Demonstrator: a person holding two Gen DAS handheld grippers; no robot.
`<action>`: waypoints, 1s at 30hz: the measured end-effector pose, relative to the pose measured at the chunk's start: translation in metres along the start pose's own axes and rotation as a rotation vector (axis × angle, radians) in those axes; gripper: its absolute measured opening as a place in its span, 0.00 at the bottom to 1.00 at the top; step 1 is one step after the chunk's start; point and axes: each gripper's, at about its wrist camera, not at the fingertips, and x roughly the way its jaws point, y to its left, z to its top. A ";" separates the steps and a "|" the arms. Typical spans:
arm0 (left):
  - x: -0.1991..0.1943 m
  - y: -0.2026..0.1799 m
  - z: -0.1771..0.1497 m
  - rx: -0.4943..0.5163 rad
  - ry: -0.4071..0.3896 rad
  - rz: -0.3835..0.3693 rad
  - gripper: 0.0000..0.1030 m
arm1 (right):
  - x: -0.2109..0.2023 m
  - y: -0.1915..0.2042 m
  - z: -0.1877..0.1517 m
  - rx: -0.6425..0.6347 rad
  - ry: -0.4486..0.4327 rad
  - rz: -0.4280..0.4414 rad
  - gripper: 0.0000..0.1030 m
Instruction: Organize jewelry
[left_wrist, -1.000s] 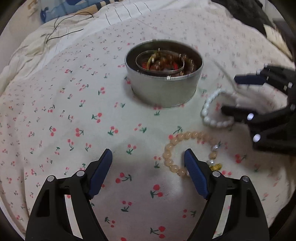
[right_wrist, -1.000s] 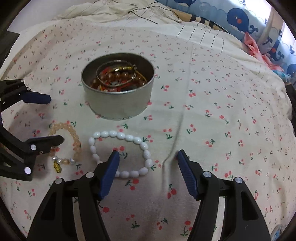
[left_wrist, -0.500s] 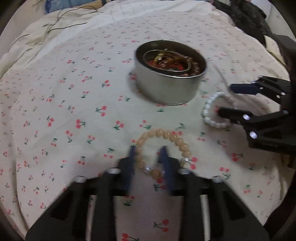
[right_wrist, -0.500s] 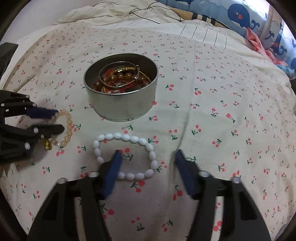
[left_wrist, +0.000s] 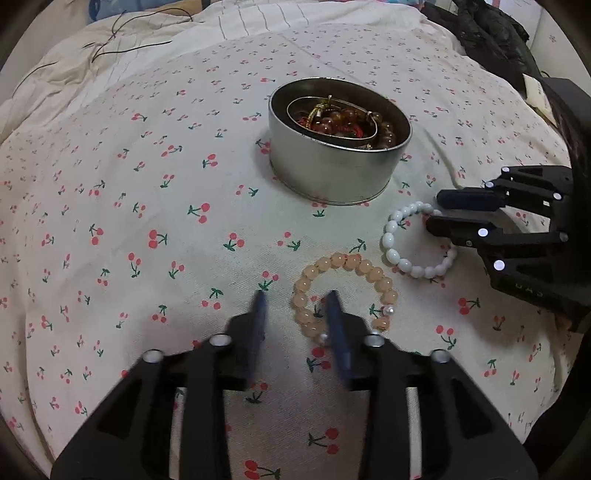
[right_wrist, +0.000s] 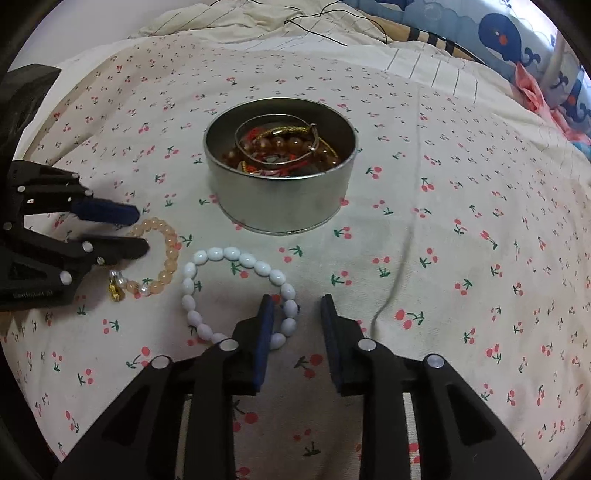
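A round metal tin (left_wrist: 325, 177) (right_wrist: 280, 206) holds several bracelets and a bangle. A peach bead bracelet (left_wrist: 365, 266) (right_wrist: 168, 254) and a white bead bracelet (left_wrist: 402, 262) (right_wrist: 236, 256) lie on the cherry-print sheet in front of it. My left gripper (left_wrist: 297, 295) (right_wrist: 142, 230) is partly closed, its fingers straddling the near left side of the peach bracelet without clamping it. My right gripper (right_wrist: 293, 299) (left_wrist: 432, 212) is partly closed, its fingers straddling the right side of the white bracelet.
The cherry-print bed sheet (left_wrist: 129, 221) covers a soft, rounded surface. A black cable (left_wrist: 122, 29) lies on the bedding at the back. A whale-print pillow (right_wrist: 517, 40) sits at the far right. Dark clothing (left_wrist: 487, 29) is at the back right.
Both grippers moved forward and narrowed from wide open. The left one now straddles the peach bracelet's beads, the right one the white bracelet's beads.
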 end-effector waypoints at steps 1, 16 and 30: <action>0.000 -0.003 0.000 0.011 -0.001 0.012 0.30 | -0.001 0.000 0.000 -0.002 0.000 0.013 0.08; -0.006 0.021 0.005 -0.076 -0.018 0.024 0.20 | -0.006 -0.016 0.003 0.081 -0.051 -0.011 0.58; -0.005 0.000 0.001 0.025 -0.020 0.056 0.07 | 0.001 -0.008 0.003 0.048 -0.021 -0.020 0.09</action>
